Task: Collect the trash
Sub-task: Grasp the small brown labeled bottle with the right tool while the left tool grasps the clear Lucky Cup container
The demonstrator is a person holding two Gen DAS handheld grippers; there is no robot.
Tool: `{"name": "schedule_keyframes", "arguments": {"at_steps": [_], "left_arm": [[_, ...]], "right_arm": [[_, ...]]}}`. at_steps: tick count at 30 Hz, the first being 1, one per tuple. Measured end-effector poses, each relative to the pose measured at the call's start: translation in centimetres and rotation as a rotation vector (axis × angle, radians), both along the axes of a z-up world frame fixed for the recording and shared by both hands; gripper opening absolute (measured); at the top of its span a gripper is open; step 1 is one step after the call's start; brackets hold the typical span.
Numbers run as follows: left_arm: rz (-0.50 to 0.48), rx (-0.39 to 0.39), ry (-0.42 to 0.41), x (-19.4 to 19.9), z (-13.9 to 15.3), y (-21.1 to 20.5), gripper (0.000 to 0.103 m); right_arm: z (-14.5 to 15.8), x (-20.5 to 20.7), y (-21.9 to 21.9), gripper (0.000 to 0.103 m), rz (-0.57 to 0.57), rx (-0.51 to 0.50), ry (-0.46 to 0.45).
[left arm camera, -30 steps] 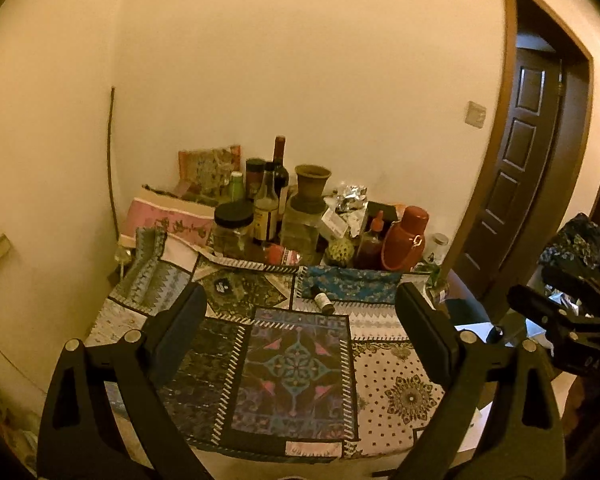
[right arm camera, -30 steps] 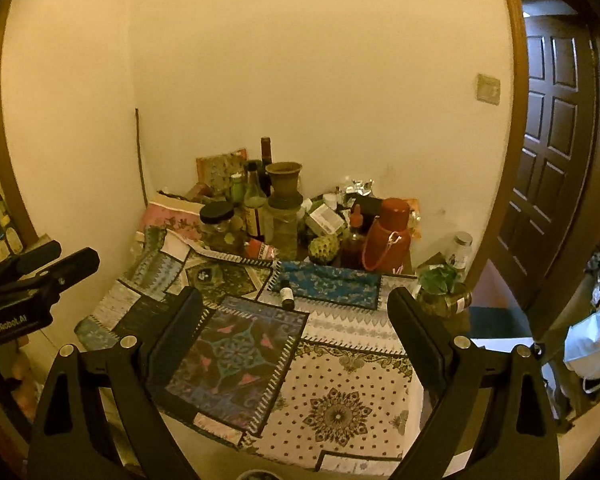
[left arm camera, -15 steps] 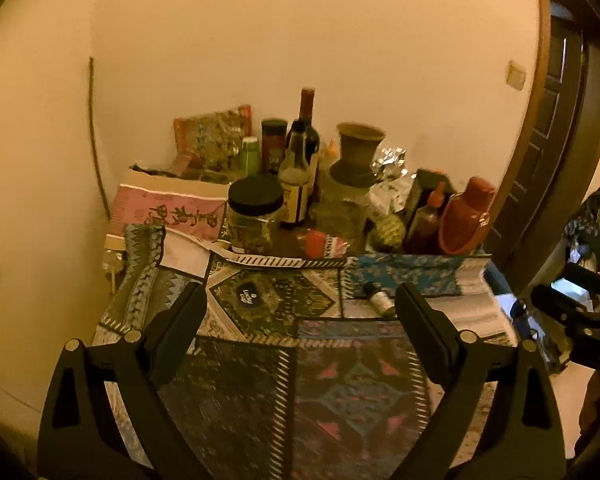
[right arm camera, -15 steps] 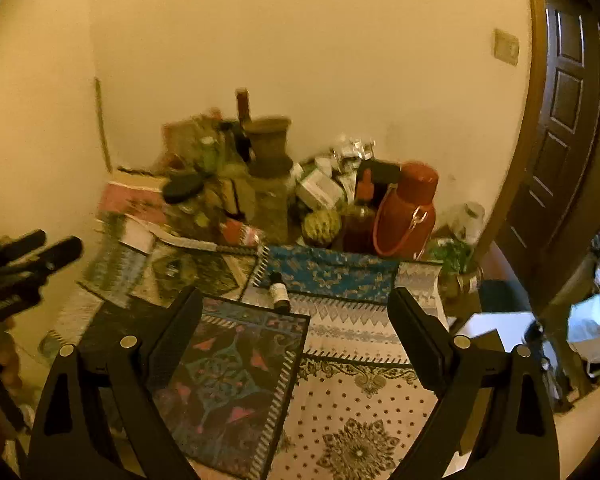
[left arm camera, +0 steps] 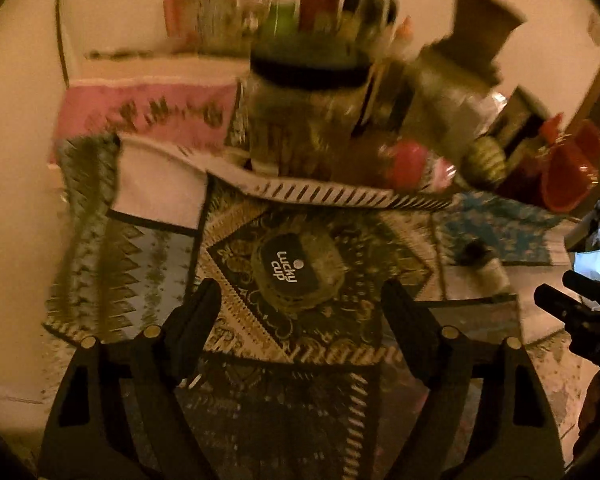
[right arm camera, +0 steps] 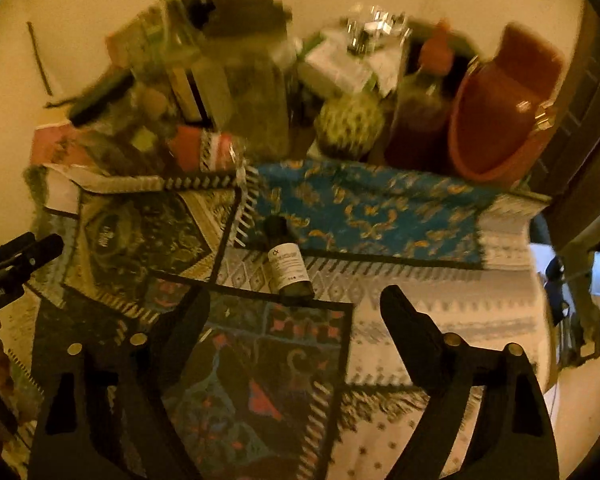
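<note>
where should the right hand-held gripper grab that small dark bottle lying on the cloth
Probably across the labelled body of the small dark bottle, from above. It lies on its side, cap pointing away, so its round sides face left and right. The right hand-held gripper, closing with nothing between its jaws, already straddles that line.

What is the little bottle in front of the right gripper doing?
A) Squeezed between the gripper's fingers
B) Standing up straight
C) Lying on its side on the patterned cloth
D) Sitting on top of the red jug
C: the small bottle lies flat on the patterned cloth, its dark cap pointing away, just ahead of the right gripper, whose closing jaws have nothing between them.
</note>
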State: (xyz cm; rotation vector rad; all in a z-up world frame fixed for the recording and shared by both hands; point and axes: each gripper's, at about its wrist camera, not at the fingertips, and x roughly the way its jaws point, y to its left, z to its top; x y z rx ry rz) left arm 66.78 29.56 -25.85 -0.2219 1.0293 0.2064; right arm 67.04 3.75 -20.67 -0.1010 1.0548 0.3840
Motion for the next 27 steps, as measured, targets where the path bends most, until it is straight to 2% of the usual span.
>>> {"name": "schedule_keyframes", "arguments": {"at_steps": [5,9,12,13,15,17,20,22,27], "left_arm": [[0.058,-0.104,0.066,2.7,-3.7,1.4,0.082],[0.099,-0.119,0.085,4.2,-5.4,1.9,0.082],[0.107,-0.102,0.1,4.9,-6.2,1.6,0.082],[0.103,-0.086,0.103,5.1,-6.4,1.4,0.082],[0.098,-0.041,0.107,5.4,-6.6,0.7,0.082],[0.091,-0.001,0.116,5.7,-6.9,0.0,0.083],[0.085,0.061,0.12,6.1,-7.3,-1.1,0.084],[0.105,0.049,0.114,6.3,-7.4,-1.3,0.084],[0.106,0.051,0.132,7.2,-7.7,-1.8,0.082]], "right_arm": [[-3.2,2.3,1.4,0.073,0.036,-0.01,0.079],[-4.8,3.2,2.4,0.065,0.078,-0.043,0.105],[-5.6,3.5,3.0,0.062,0.105,-0.066,0.1],[-5.8,3.6,3.2,0.057,0.11,-0.074,0.098],[-6.3,3.9,3.8,0.051,0.124,-0.1,0.101],[-6.5,4.1,4.3,0.05,0.138,-0.129,0.082],[-6.4,4.2,4.9,0.041,0.164,-0.125,0.072],[-6.4,4.0,5.1,0.026,0.172,-0.126,0.064],[-6.5,4.5,6.4,0.026,0.162,-0.134,0.113]]}}
